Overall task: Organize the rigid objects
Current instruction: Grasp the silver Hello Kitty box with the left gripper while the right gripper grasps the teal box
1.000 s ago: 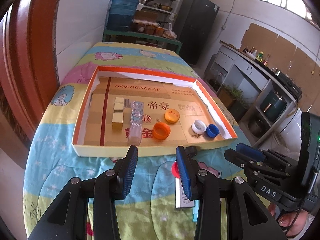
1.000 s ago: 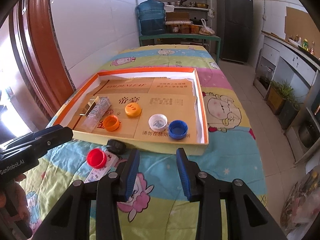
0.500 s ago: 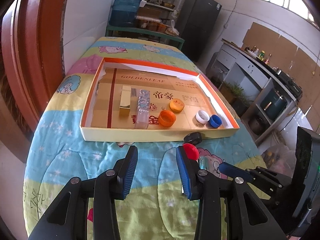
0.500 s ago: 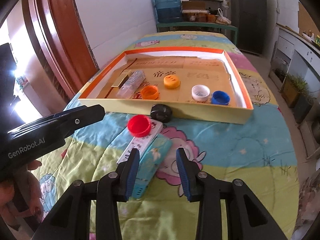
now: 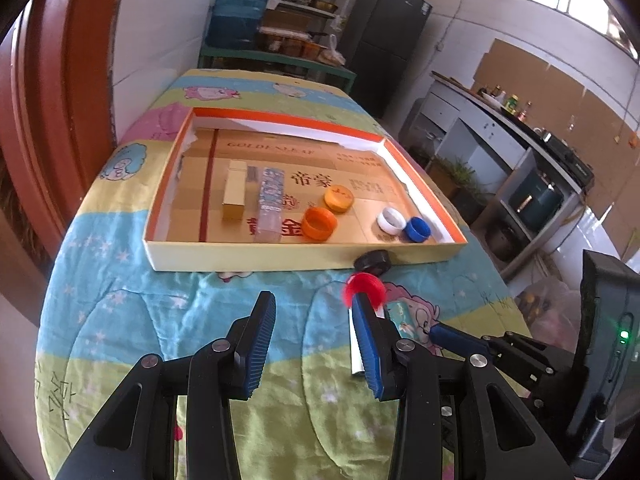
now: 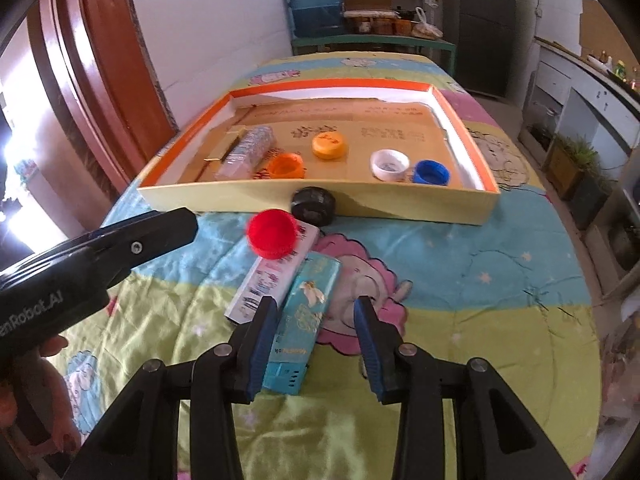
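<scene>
My right gripper [image 6: 316,340] hangs low over the quilt, its jaws opening. A teal box [image 6: 310,312] lies flat between them, close to the left pad, and is not squeezed. Beside it lies a white box [image 6: 272,276] with a red cap [image 6: 272,234] on its far end. A black cap [image 6: 313,206] rests against the front wall of the cardboard tray [image 6: 400,204]. My left gripper [image 5: 316,344] is open and empty above the quilt, the red cap [image 5: 365,287] just past its right fingertip.
Inside the tray [image 5: 256,256] lie a gold box [image 5: 234,192], a clear box [image 5: 270,204], two orange caps [image 5: 319,223], a white cap [image 5: 390,220] and a blue cap [image 5: 418,229]. A wooden door frame stands on the left, kitchen shelves and counters behind and right.
My right gripper has pulled back from the tray and sunk, so the teal box now lies between its fingers, which stand slightly wider. The left gripper has drawn back a little from the tray.
</scene>
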A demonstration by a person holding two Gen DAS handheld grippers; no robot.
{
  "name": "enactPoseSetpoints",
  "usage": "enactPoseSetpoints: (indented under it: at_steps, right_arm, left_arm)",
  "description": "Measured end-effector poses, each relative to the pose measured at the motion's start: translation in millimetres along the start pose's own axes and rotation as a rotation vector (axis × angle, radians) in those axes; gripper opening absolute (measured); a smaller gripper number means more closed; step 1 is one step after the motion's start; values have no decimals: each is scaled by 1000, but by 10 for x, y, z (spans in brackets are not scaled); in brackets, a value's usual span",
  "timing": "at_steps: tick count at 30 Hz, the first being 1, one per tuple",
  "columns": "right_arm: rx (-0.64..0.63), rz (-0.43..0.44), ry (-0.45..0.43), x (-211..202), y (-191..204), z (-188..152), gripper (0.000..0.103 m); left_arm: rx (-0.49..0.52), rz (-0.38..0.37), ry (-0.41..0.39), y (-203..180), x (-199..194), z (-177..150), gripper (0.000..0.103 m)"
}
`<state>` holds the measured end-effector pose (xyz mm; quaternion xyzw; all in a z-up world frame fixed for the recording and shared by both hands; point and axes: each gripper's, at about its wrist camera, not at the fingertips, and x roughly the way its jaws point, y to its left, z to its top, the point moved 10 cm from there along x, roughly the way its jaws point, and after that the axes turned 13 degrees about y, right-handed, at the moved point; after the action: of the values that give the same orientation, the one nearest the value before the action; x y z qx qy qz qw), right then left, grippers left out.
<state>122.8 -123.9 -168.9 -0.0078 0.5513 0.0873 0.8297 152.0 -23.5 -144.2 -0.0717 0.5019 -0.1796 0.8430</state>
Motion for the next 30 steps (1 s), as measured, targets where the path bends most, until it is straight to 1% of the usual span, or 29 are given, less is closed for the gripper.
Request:
enactPoseSetpoints:
  at_steps: [3,6,8,9,11,14,16,19,23,26,30]
  right_arm:
    - [18,-4,35,42,-44,-51,41]
    - [3,-31,32,61,-26,-39,41]
    - [-9,-44,24,77,-11,-26,40]
    - [-16,-50,20,81,-4,-21,39]
    - [-29,-48,12,78,14,-16,22]
    - [-31,-25,13,64,-15,-27,22]
    - [-17,-23,12,33,-98,-53,22]
    - [14,-25,-1,-45,-258,-105,22]
    - [49,-21,-10,-103,-431,-171,22]
    - [62,-8,-15,-123,-494,-193,22]
    - [65,2,-19,-126,-537,-197,22]
  left_arm:
    - [3,-8,6,-23,25,-4,41]
    - [6,-23,13,-60,50,-14,41]
    - [26,-36,29,-123,82,-46,41]
    - [35,-38,36,-150,92,-61,41]
    - [55,-45,52,-212,126,-102,41]
    - [86,-63,75,-320,177,-161,41]
    - [110,-60,90,-405,220,-201,41]
    - [132,-39,108,-478,320,-213,41]
    - [114,35,143,-456,502,-197,41]
    - [110,59,138,-453,545,-170,41]
    - [131,104,129,-463,567,-159,41]
